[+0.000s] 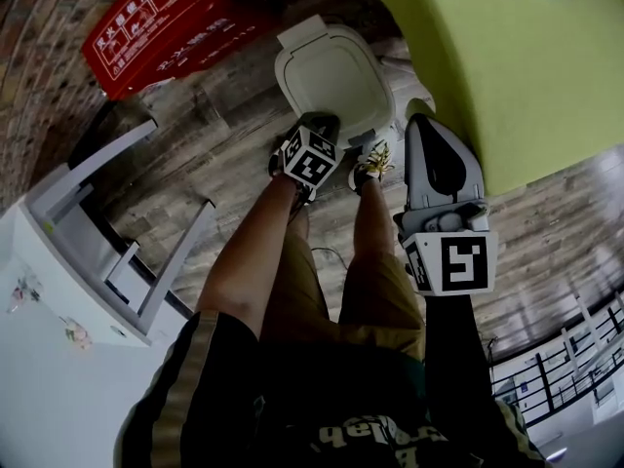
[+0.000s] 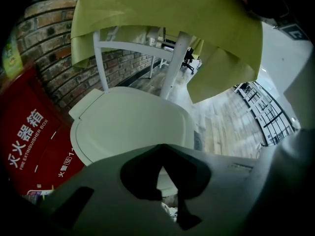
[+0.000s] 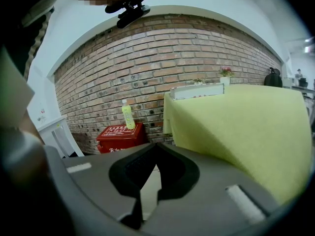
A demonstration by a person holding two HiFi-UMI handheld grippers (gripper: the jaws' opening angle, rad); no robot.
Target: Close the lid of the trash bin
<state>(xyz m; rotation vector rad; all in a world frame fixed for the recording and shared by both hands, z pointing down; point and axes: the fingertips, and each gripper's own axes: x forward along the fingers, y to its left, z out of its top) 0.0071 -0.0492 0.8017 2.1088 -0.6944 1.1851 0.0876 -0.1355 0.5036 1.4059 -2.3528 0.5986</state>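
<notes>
The white trash bin [image 1: 336, 86] stands on the wood floor between the red box and the green-covered table. Its pale lid [image 2: 133, 127] fills the middle of the left gripper view, hinge on the far side; how far it stands open I cannot tell. My left gripper [image 1: 320, 123] is at the bin's near edge, its jaws shut with nothing between them; whether it touches the lid is unclear. My right gripper [image 1: 421, 123] hangs to the bin's right beside the tablecloth, also shut and holding nothing.
A red fire extinguisher box [image 1: 166, 27] sits left of the bin against a brick wall [image 3: 162, 58], with a yellow bottle [image 3: 128, 114] on it. A table under a yellow-green cloth [image 1: 507, 66] stands close on the right. A white rack [image 1: 107, 232] is at my left. A shoe [image 1: 372, 164] stands at the bin's base.
</notes>
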